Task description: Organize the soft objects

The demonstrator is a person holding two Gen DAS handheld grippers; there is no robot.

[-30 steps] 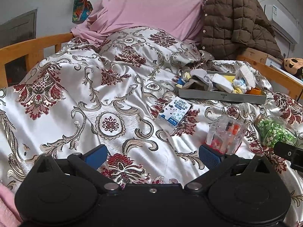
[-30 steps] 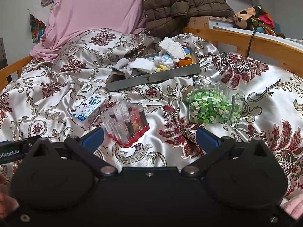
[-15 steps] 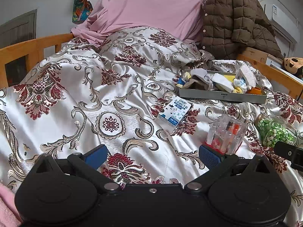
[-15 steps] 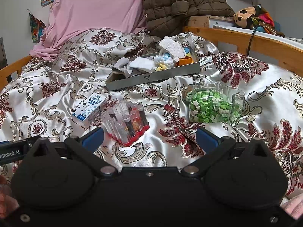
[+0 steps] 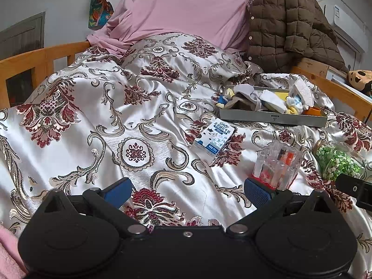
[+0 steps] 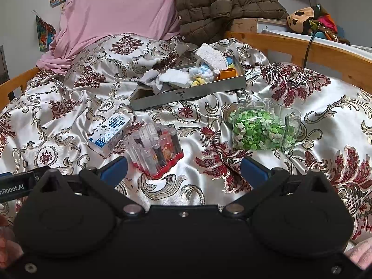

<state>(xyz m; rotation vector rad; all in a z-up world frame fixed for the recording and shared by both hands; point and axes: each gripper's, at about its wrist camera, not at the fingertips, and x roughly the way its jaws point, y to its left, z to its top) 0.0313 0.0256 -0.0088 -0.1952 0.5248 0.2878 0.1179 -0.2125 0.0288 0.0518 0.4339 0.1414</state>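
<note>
Hand-held gripper (image 6: 183,167) gapes before the tray (image 6: 186,94), long axis crosswise.

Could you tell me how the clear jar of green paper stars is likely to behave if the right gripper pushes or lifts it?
The jar lies on its side on the slick satin bedspread, so a push would probably slide or roll it. Its clear walls look hard and smooth, likely slippery to grip. Paper filling suggests it is light.

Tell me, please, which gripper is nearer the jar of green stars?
Right. The right gripper faces the jar just ahead; the left gripper sits farther left.
</note>
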